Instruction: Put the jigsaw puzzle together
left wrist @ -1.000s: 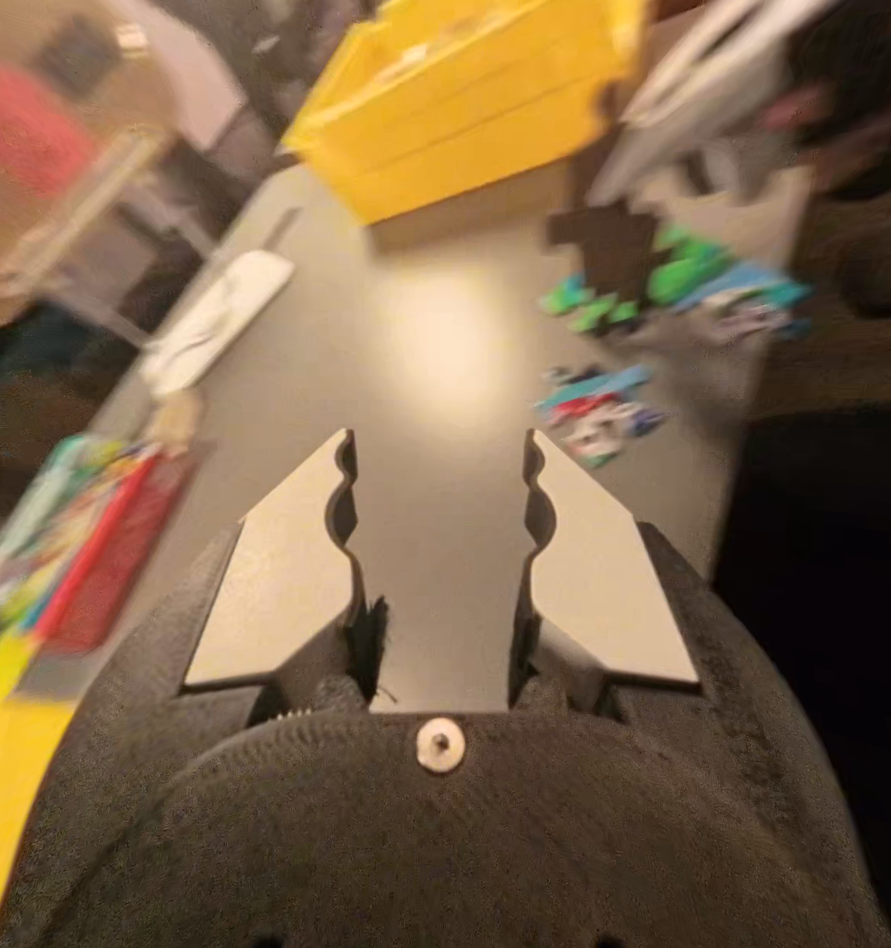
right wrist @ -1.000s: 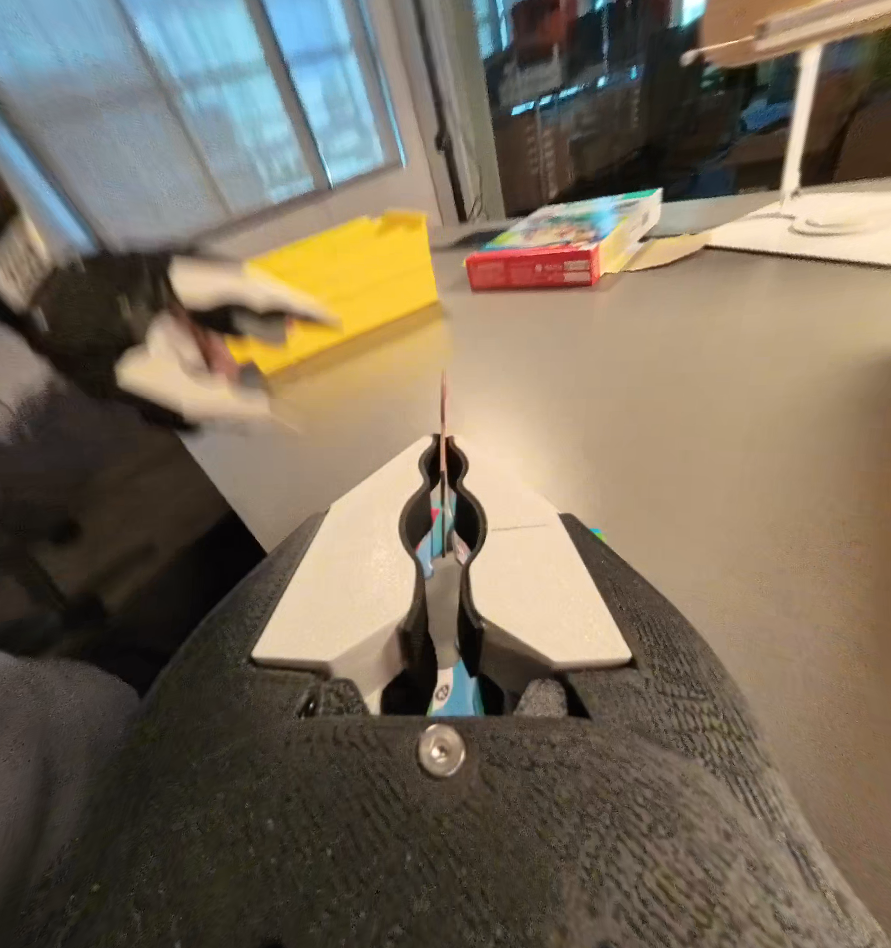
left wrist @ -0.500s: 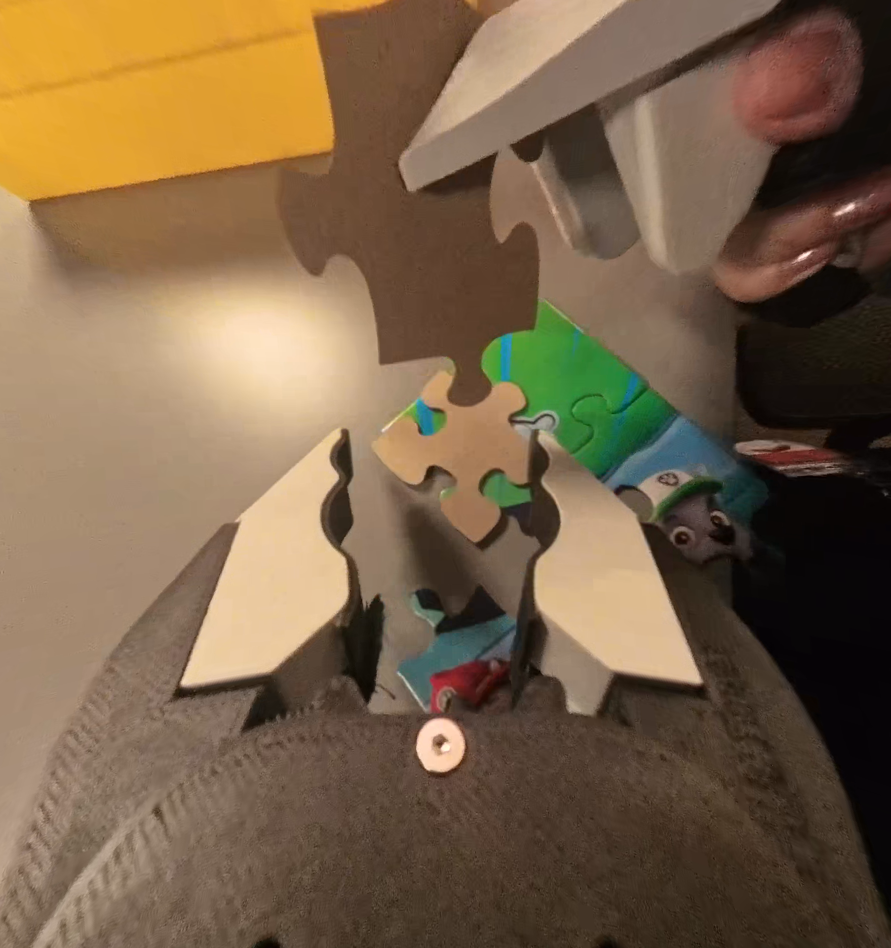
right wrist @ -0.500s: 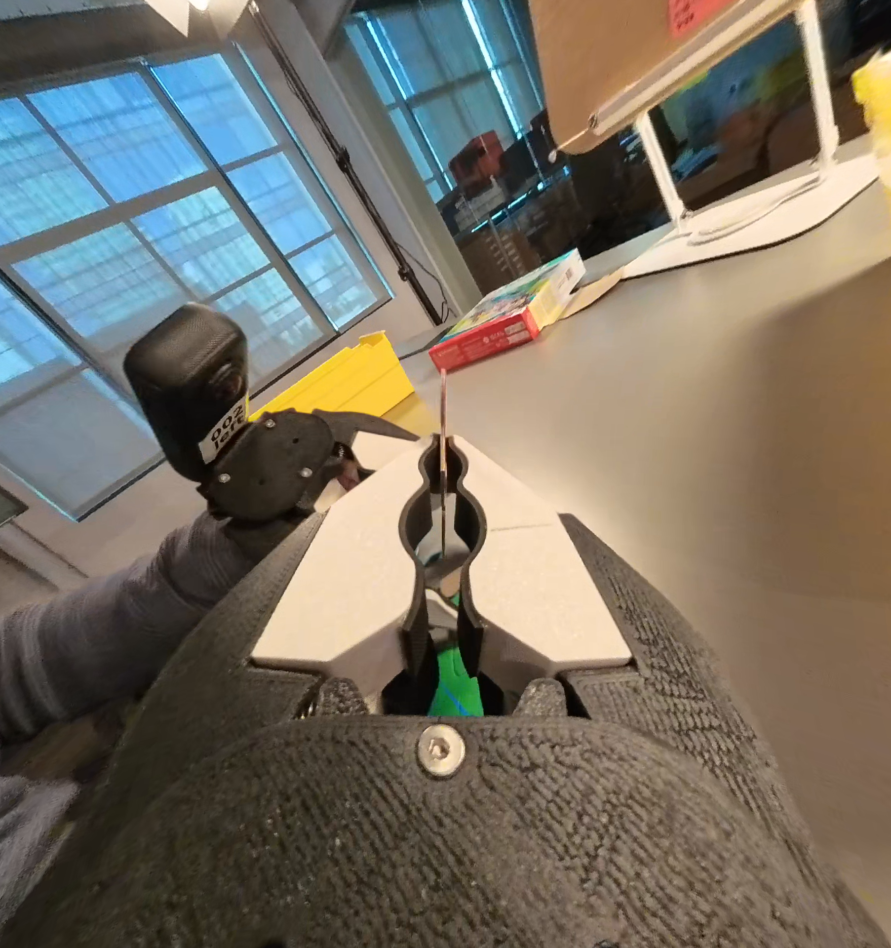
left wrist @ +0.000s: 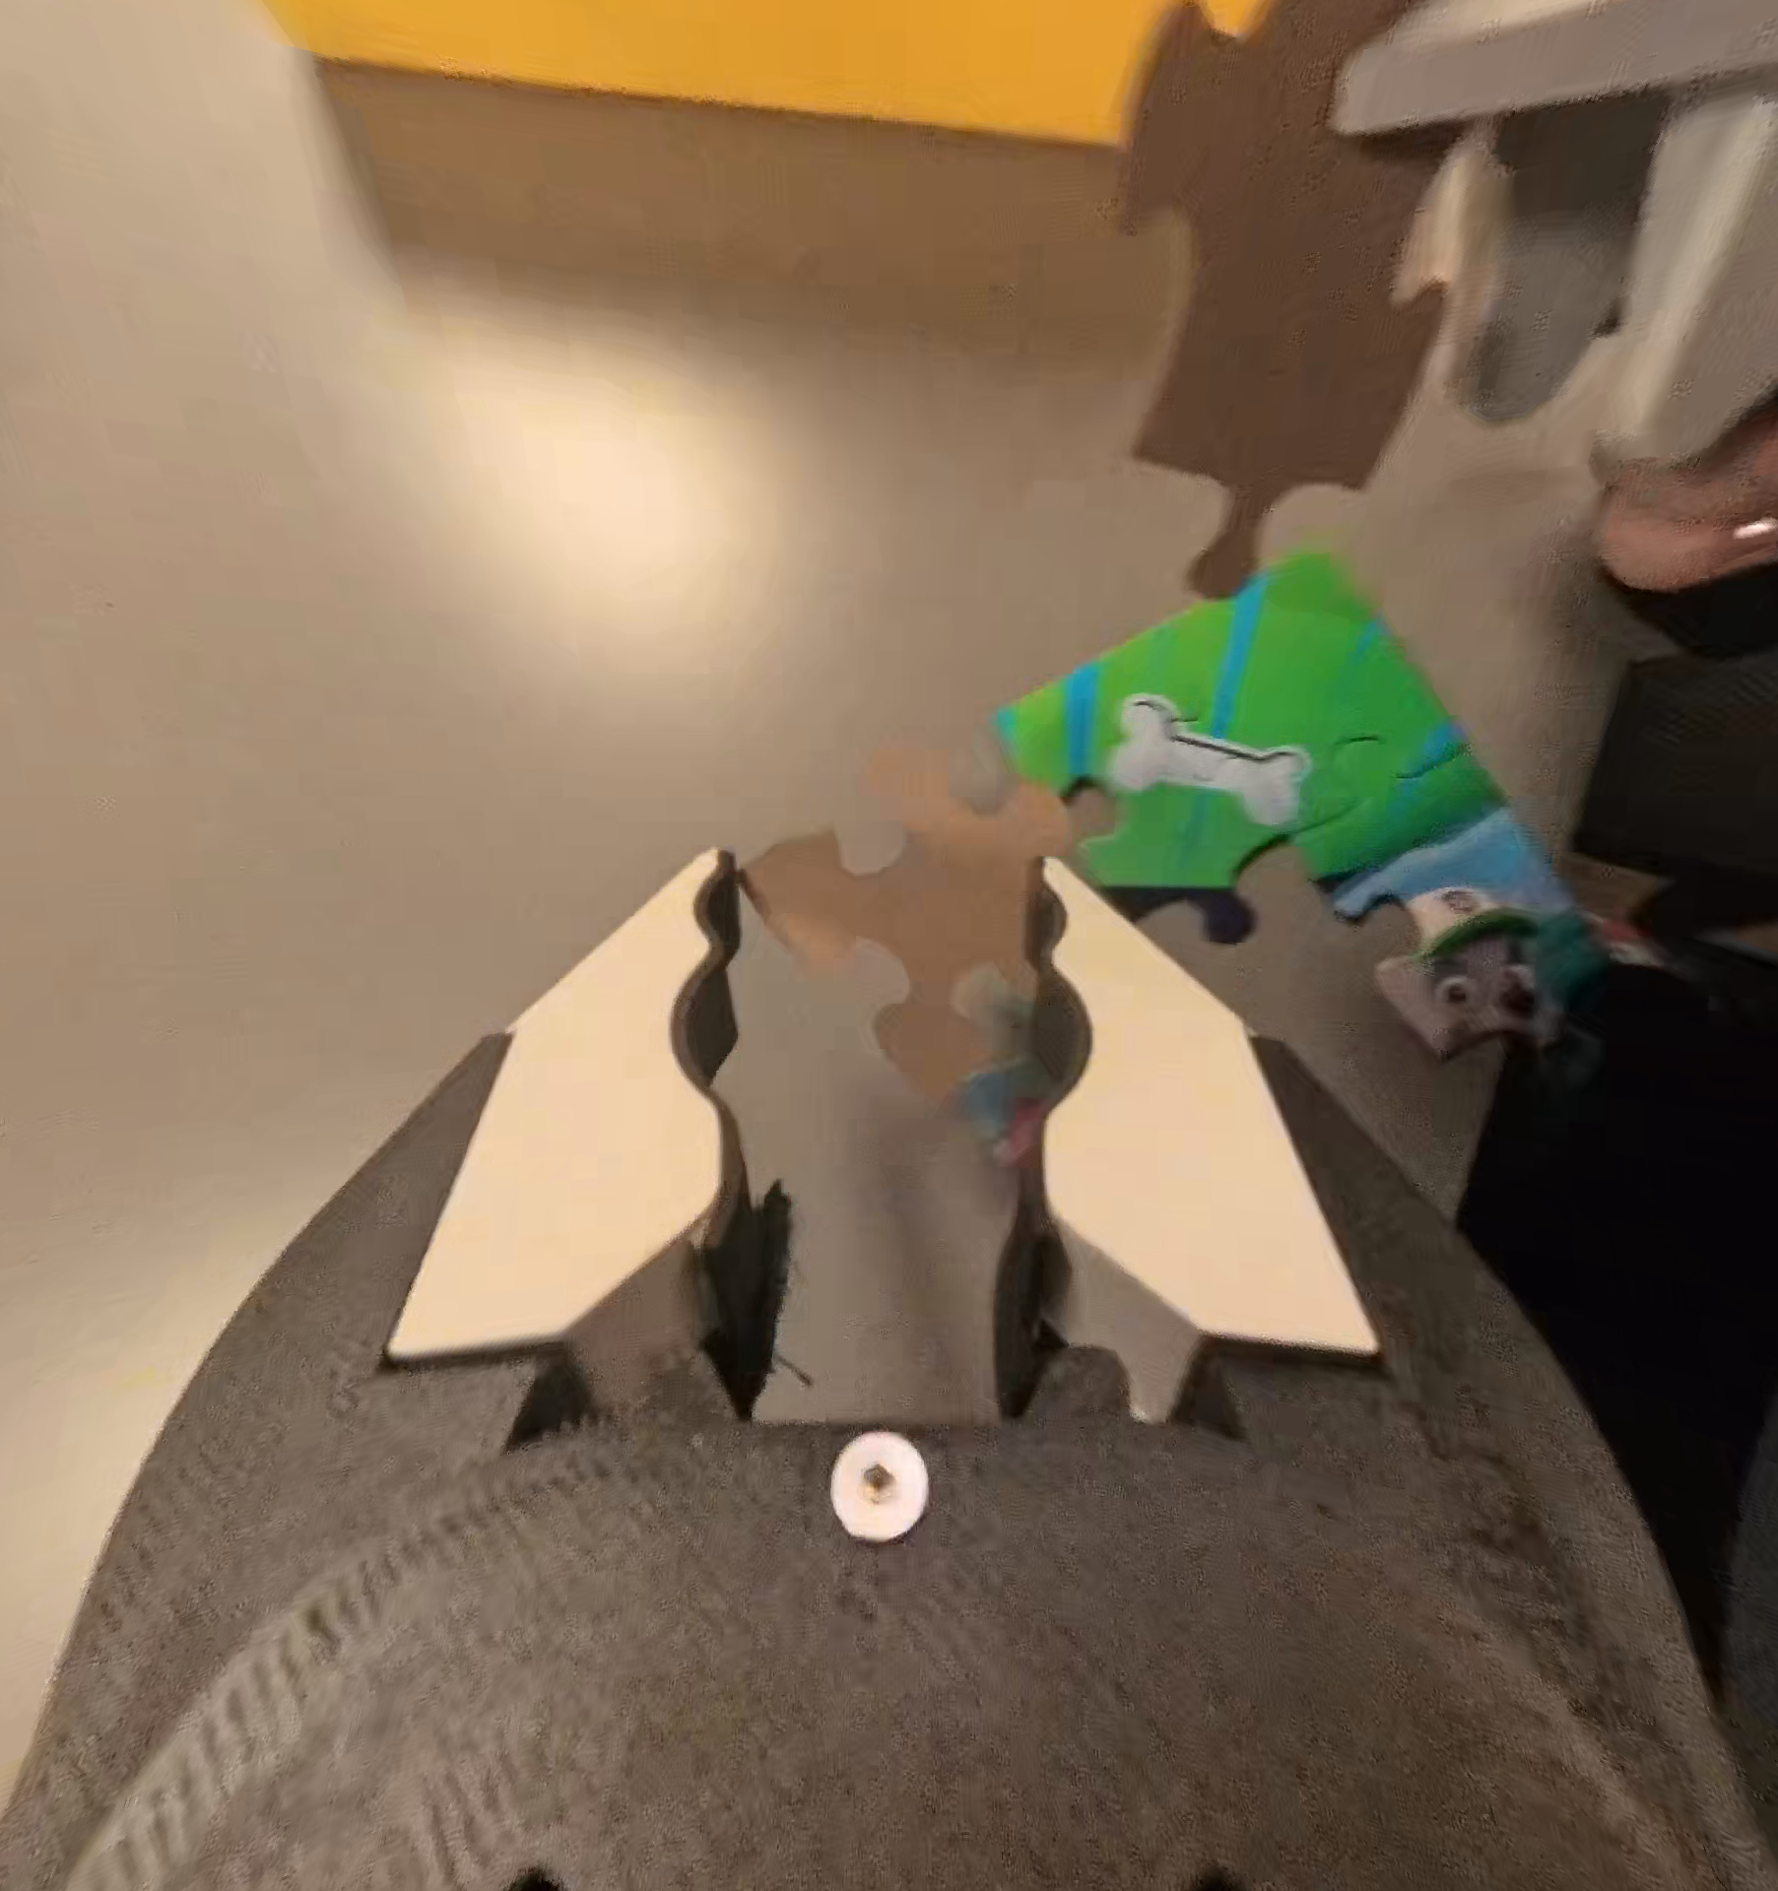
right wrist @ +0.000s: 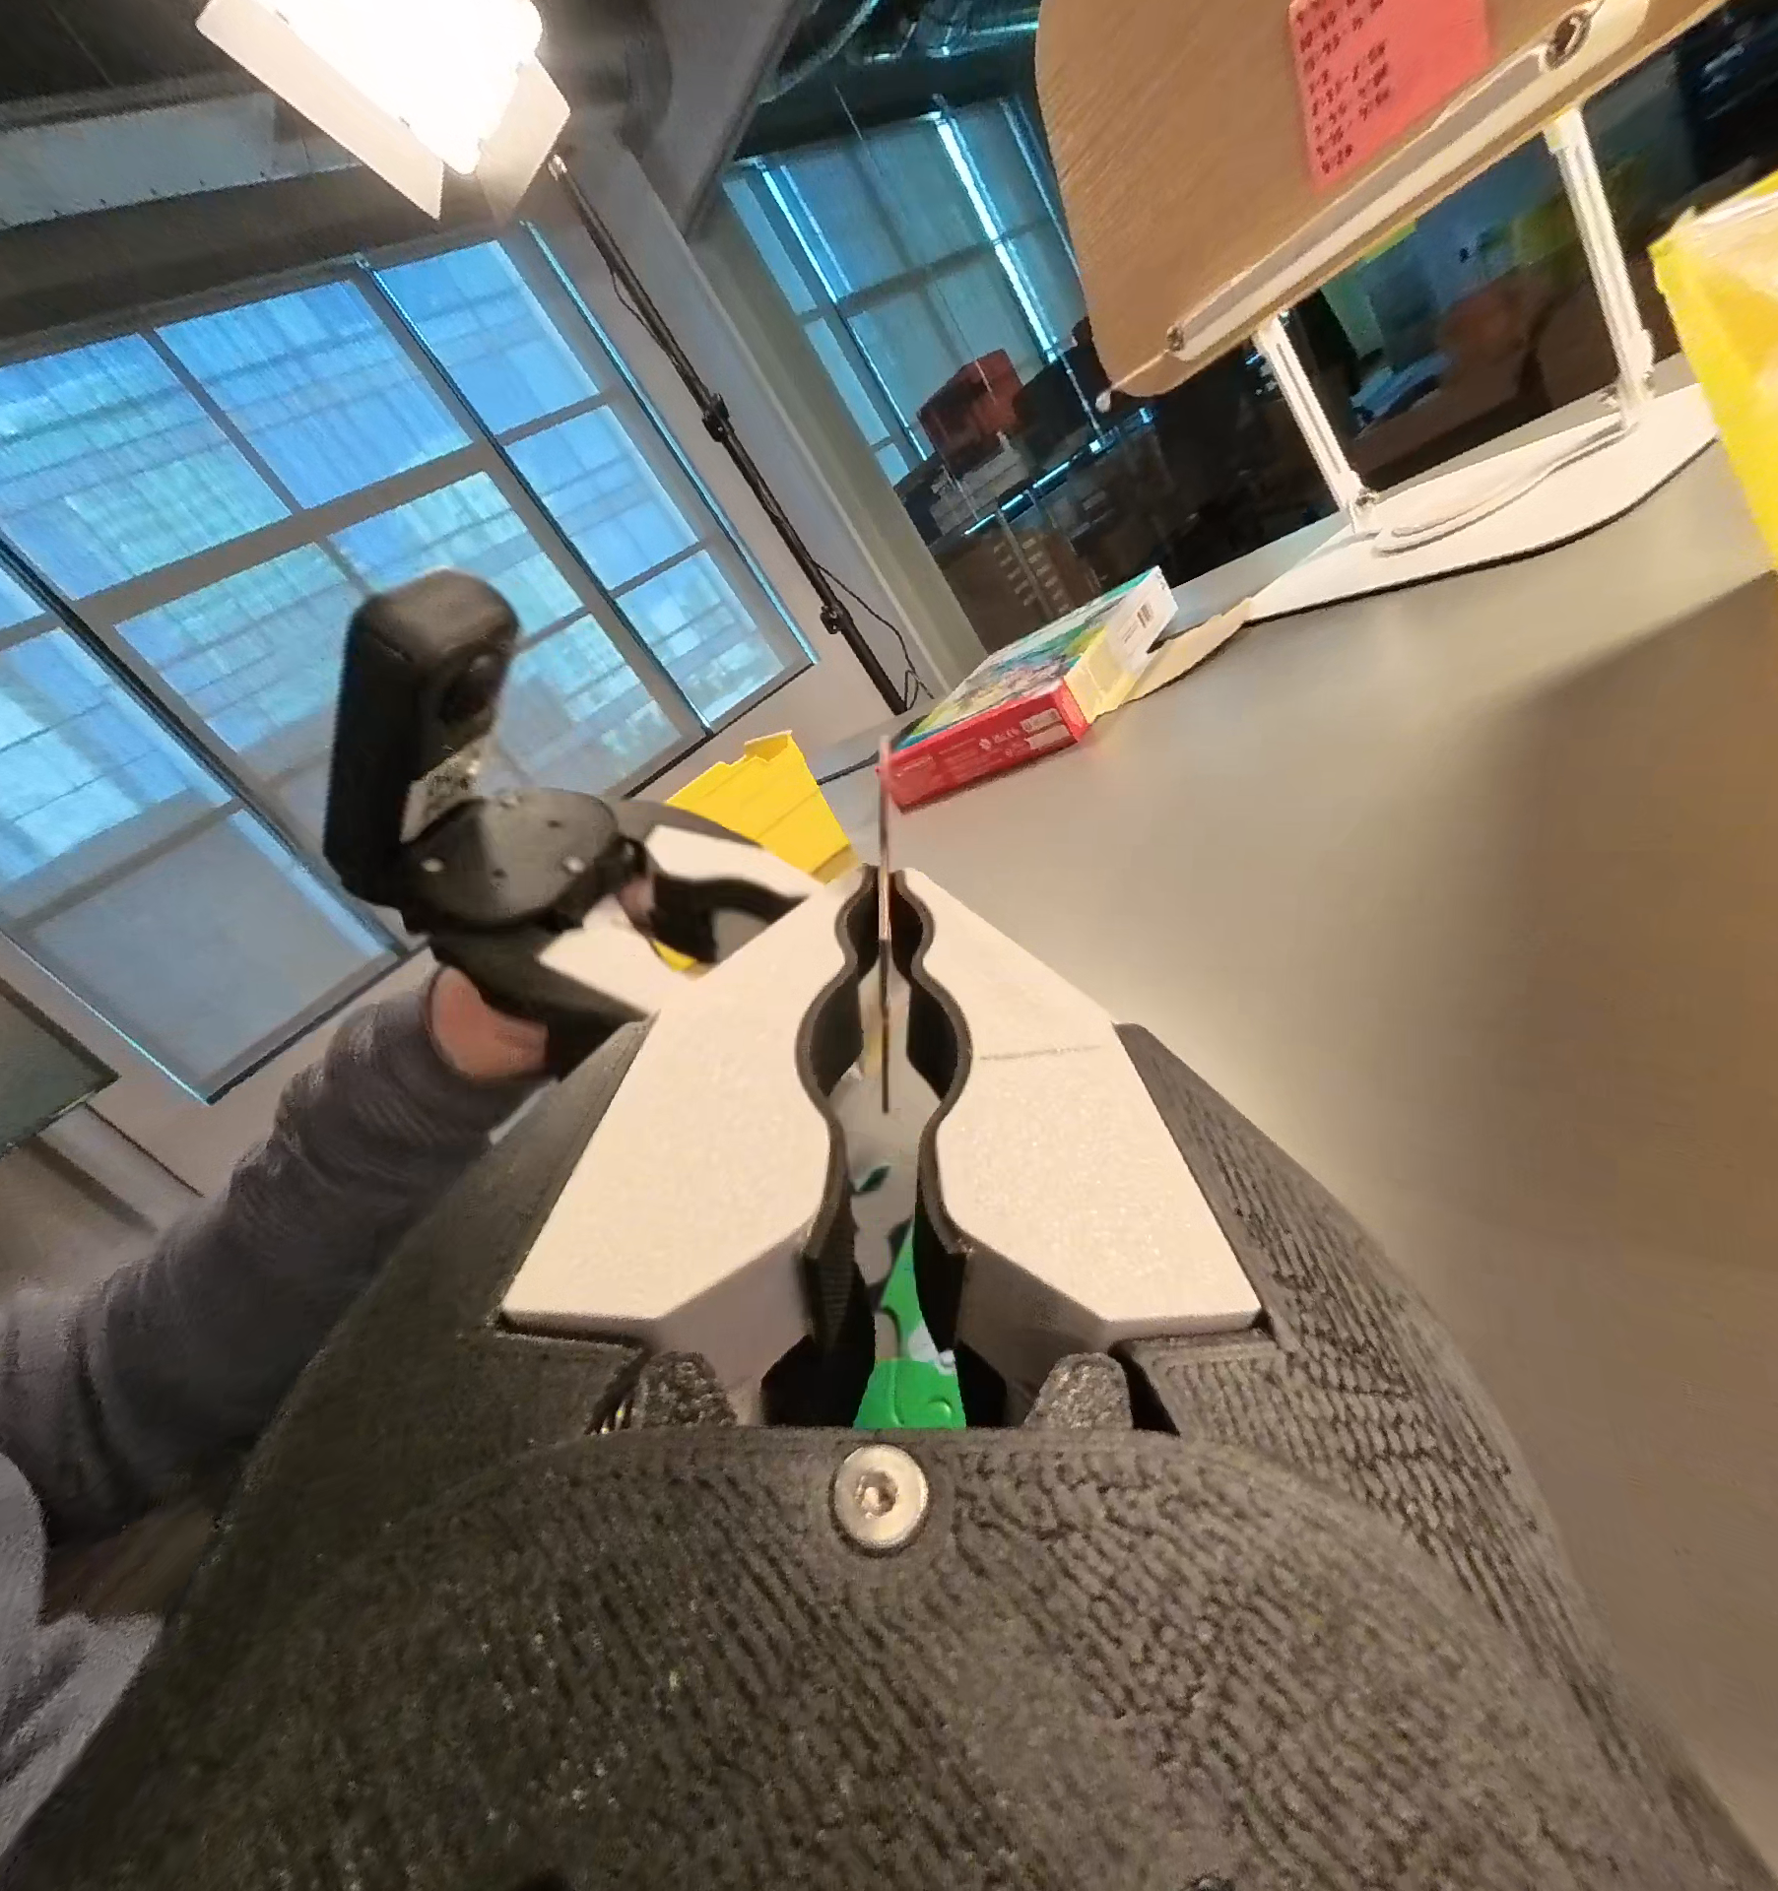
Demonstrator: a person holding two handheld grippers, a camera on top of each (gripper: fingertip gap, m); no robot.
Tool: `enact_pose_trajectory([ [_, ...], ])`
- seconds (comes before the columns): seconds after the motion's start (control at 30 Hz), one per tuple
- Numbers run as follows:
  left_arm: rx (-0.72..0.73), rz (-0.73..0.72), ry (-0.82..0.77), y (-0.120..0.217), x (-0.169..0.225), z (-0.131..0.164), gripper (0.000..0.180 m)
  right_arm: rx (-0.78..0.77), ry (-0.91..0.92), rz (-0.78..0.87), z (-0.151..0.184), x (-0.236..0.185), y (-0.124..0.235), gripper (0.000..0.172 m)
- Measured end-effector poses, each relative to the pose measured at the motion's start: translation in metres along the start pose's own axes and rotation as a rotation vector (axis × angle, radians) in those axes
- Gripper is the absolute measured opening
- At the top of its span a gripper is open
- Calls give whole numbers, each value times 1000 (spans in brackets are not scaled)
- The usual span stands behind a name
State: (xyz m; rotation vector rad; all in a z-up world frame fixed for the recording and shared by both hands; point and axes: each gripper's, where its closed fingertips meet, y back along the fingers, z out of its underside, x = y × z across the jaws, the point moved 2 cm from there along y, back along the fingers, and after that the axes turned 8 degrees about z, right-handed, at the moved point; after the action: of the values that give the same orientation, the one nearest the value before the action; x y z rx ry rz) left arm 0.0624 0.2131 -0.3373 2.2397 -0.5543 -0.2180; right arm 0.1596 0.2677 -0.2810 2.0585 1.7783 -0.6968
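My left gripper is low over the grey table, with its jaws closed on a tan, face-down puzzle piece that spans from one fingertip to the other. The picture is blurred. A joined green and blue puzzle section lies just right of it. My right gripper is shut on a flat puzzle piece seen edge-on. In the left wrist view that piece shows its brown back, held above the table at the upper right. The left gripper also shows in the right wrist view.
A yellow bin stands at the far side of the table. A piece with a dog's face lies near the table's right edge. In the right wrist view, a red puzzle box, a second yellow bin and a board on a white stand. The grippers' ends are close to 11 centimeters from one another.
My left gripper came down over the tan piece and its jaws narrowed onto it. The right gripper, still holding its brown-backed piece, shifted up and to the right in the left wrist view.
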Motion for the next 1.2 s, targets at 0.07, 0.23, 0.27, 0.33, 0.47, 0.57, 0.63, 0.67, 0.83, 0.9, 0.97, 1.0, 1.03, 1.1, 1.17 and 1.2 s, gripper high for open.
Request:
enact_pose_trajectory([
  [0.07,83,-152,36,49,-33,4,56,-8,-5,-24,-2,-7,-5,0],
  [0.23,207,-649,251,217,-135,65,56,-57,56,-128,-6,-51,-46,0],
  [0.27,213,-725,313,246,-153,87,56,-76,66,-161,-5,-65,-60,0],
  [0.33,208,-827,461,290,-186,137,56,-121,83,-243,-1,-97,-95,0],
  [0.47,360,-869,691,331,-215,201,90,-210,197,-380,19,-173,-192,0],
  [0.57,505,-928,661,352,-199,204,101,-264,288,-439,41,-229,-274,0],
  [0.63,535,-997,578,363,-179,200,99,-314,360,-443,61,-256,-327,0],
  [0.67,547,-1016,534,367,-167,196,97,-346,391,-436,72,-266,-352,0],
  [0.83,586,-1003,314,362,-111,168,93,-546,436,-540,123,-295,-419,50],
  [0.9,601,-915,175,344,-89,146,92,-527,425,-600,113,-300,-413,69],
  [0.97,627,-771,-49,315,-60,119,86,-448,420,-639,81,-298,-388,76],
  [1.0,650,-695,-133,299,-45,108,79,-405,424,-653,61,-294,-370,78],
  [1.03,667,-597,-182,282,-32,99,75,-362,427,-659,41,-286,-348,80],
  [1.1,656,-356,-184,239,-12,83,74,-305,439,-621,7,-260,-301,79],
  [1.17,588,-157,-173,193,2,72,75,-335,449,-552,-5,-226,-252,78],
  [1.2,538,-91,-169,170,6,70,75,-392,452,-519,-1,-209,-227,78],
])
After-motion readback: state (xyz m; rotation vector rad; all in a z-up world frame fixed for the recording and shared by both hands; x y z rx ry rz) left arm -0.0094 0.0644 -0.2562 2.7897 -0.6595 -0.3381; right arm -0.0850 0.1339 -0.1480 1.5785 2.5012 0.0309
